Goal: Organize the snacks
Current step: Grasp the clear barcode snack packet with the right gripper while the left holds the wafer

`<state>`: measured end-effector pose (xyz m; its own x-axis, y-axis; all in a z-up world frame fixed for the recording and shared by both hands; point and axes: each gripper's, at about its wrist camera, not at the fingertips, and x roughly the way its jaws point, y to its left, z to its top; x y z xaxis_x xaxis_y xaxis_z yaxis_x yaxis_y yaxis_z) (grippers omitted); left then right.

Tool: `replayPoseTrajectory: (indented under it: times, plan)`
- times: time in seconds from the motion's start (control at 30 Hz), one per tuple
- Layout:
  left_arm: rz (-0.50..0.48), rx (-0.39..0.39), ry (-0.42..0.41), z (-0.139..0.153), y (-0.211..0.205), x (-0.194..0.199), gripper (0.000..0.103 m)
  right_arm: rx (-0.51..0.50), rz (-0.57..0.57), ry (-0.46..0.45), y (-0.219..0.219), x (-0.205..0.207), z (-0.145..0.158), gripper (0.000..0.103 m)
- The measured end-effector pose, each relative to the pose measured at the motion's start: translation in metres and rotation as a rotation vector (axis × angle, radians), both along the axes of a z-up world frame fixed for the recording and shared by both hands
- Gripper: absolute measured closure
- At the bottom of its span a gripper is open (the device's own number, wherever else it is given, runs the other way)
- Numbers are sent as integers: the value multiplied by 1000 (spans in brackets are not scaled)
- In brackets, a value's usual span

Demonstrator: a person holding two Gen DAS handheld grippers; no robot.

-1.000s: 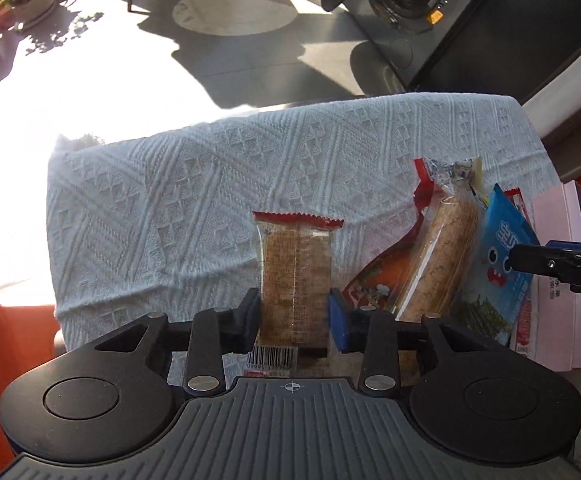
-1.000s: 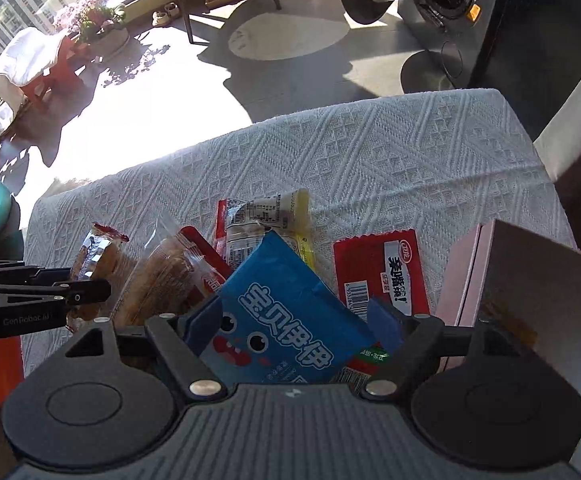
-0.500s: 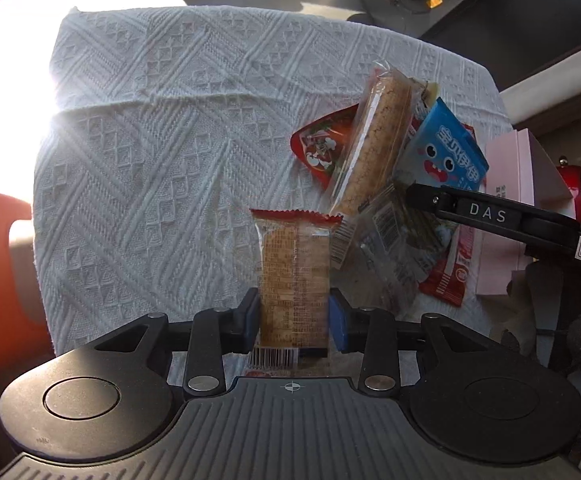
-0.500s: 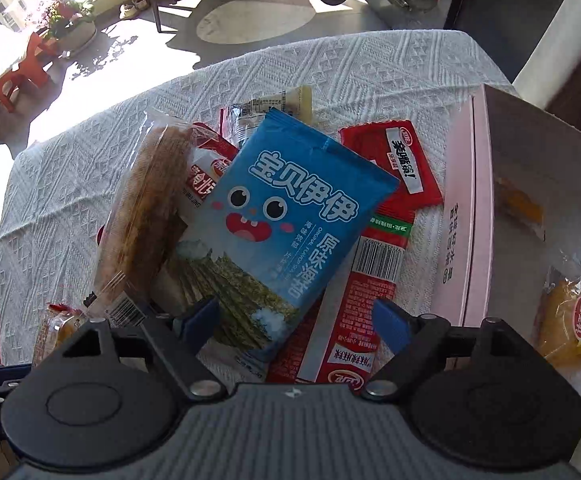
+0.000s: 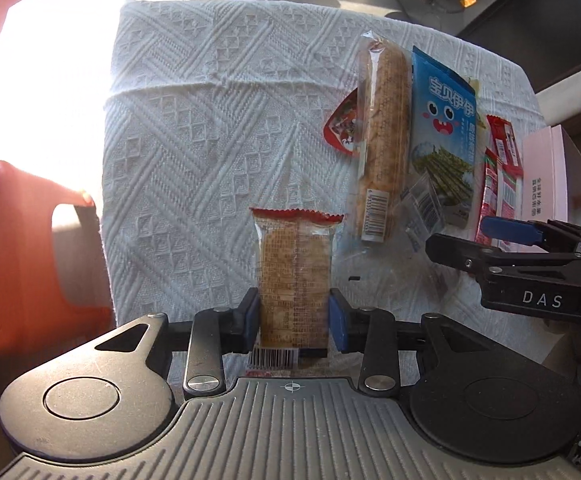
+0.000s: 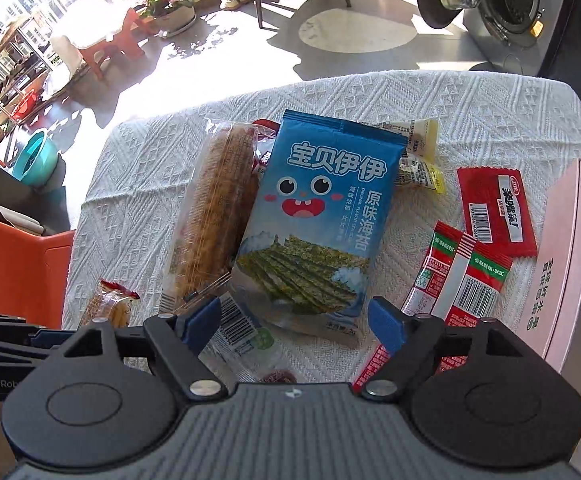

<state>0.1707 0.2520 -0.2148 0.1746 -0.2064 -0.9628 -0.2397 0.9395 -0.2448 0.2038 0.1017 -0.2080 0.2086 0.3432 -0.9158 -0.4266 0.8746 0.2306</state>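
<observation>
Left wrist view: the left gripper (image 5: 294,322) has its jaws pinching a cracker pack (image 5: 295,276) w/ a red top edge. It holds the pack low down, near the barcode end, and the pack stands up over the white tablecloth (image 5: 194,152). The pack looks light and crinkly, and the crackers inside could likely snap (so a soft squeeze on the flat sides seems best). Further right lie a long biscuit roll (image 5: 384,132), a blue seaweed bag (image 5: 446,136) and red packets (image 5: 498,184), close together. The pink box (image 5: 550,172) sits at the right edge. The right gripper (image 5: 486,236) pokes in from the right, near the pile. An orange stool (image 5: 22,248) stands left of the table.

Right wrist view: the right gripper (image 6: 294,322) has its jaws spread wide w/ nothing between them. It hovers at the near end of the blue seaweed bag (image 6: 318,220). The bag looks puffy, light and slippery, so a grab at its sealed bottom edge is prob. easiest. The biscuit roll (image 6: 214,216) lies just beside the bag on the left, and a yellow pack (image 6: 418,156) peeks out behind it. A clear wrapper (image 6: 242,332) lies under the bag's near corner and could get pinched too. Red packets (image 6: 466,272) lie between the bag and the pink box (image 6: 570,256), so they prob. sit in the way.
</observation>
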Motion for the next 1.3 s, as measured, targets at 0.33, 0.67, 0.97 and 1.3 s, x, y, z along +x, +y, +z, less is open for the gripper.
replayPoseTrajectory:
  times: [0.33, 0.67, 0.97, 1.3]
  plan:
    - [-22, -27, 20, -3, -23, -31, 63, -154, 166, -25, 23, -45, -13, 65]
    - [-62, -70, -2, -10, -90, -27, 63, -126, -62, 69, -99, -87, 5, 41]
    - [-141, -52, -32, -10, -157, -4, 63, -215, -490, -217, -227, -84, 62, 41]
    - [-123, -22, -44, -17, -162, 27, 63, -290, -617, -160, -260, 7, 5, 61]
